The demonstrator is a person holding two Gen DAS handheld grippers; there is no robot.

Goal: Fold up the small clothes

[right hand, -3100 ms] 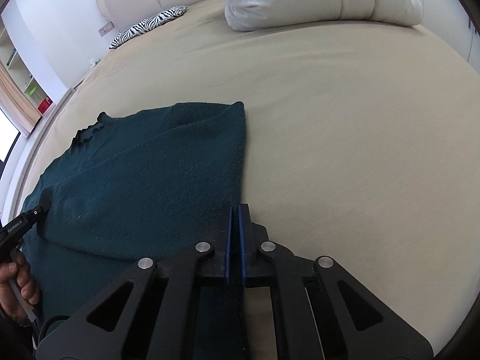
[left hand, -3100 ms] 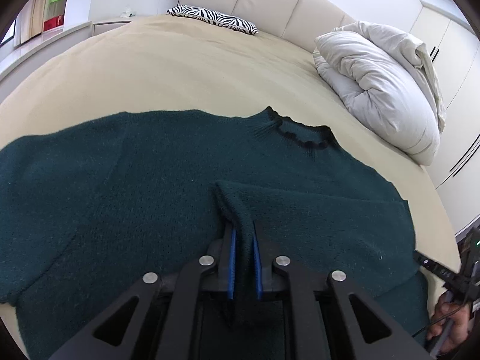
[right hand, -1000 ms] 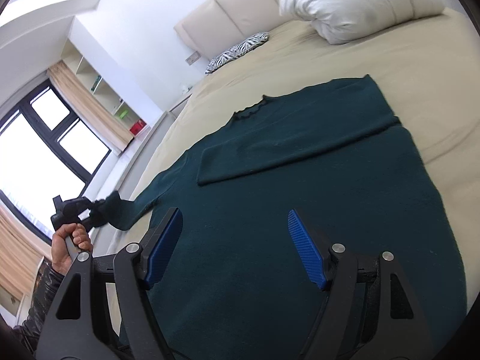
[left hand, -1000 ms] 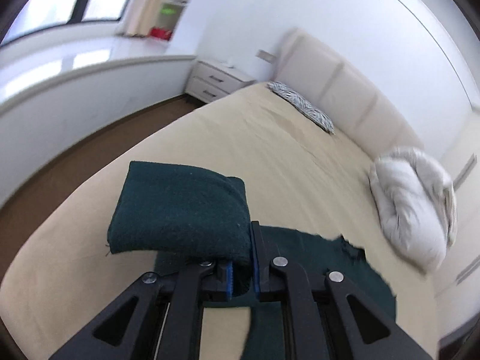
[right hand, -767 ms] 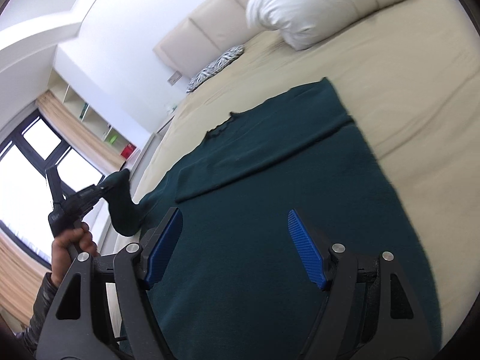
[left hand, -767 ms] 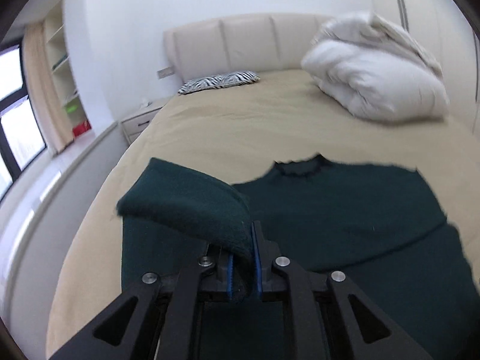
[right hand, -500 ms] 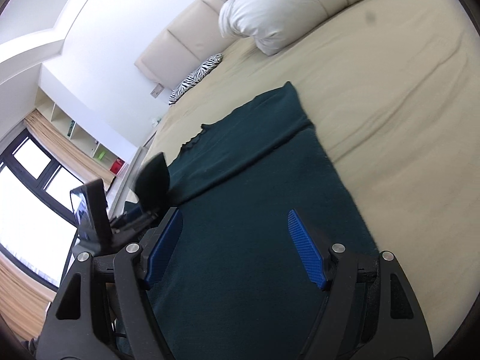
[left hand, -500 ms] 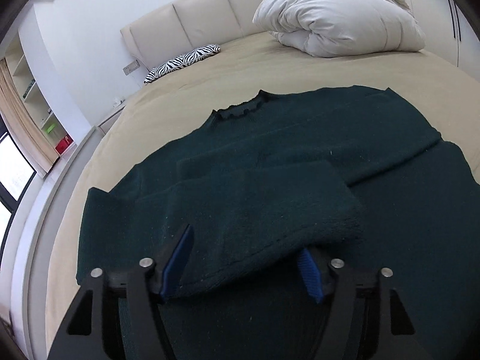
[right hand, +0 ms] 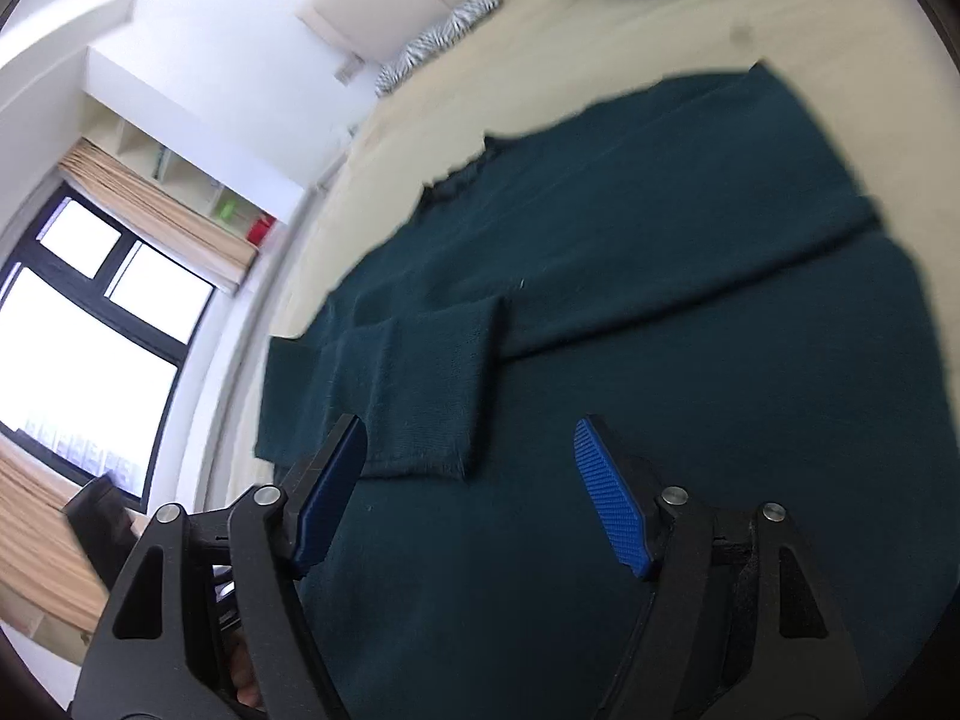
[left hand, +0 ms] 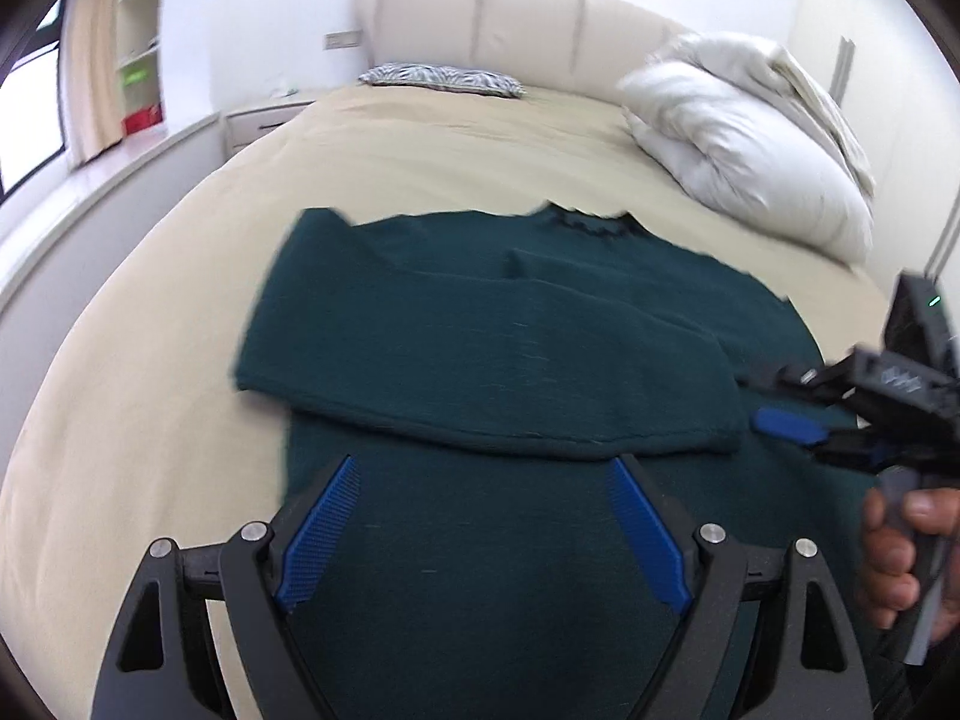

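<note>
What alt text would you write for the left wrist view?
A dark green sweater lies flat on a beige bed, one sleeve folded across it. The left tongs hover open above; the right tongs reach in from the right.

The left tool (left hand: pixel 483 519) hangs with its blue-padded jaws spread wide and nothing between them, while the right tool (right hand: pixel 471 495), gripped by the person's right hand (left hand: pixel 900 552), is likewise spread wide and holds nothing.
</note>
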